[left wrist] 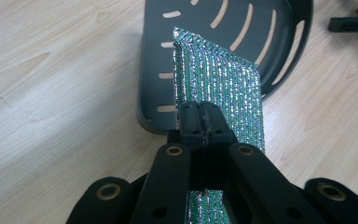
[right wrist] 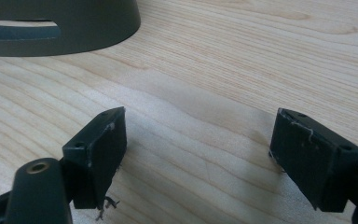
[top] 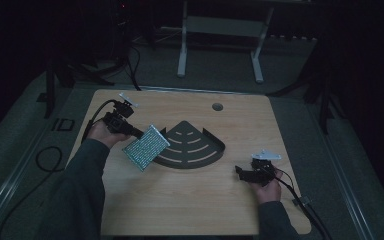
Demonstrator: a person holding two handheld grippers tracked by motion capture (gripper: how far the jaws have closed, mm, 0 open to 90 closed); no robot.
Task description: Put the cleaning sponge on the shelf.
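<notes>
Nearby: grey slotted tray (top: 195,150) beside green cloth (top: 145,147), left gripper (top: 136,132) clamping.

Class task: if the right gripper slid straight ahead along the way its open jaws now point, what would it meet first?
Probably the dark slotted tray, past bare table; the right gripper aims slightly beside it, so it might miss.

Glittery woven cloth (left wrist: 219,84), matt tray (left wrist: 279,51), wood-grain table (left wrist: 51,93).

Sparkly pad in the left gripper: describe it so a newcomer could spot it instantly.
On the wooden table, look just left of the dark fan-shaped slotted tray at its middle. The left gripper pinches a flat rectangular pad, lifted and tilted. Its glittery green-and-silver weave is the one shiny thing among matte dark parts.
</notes>
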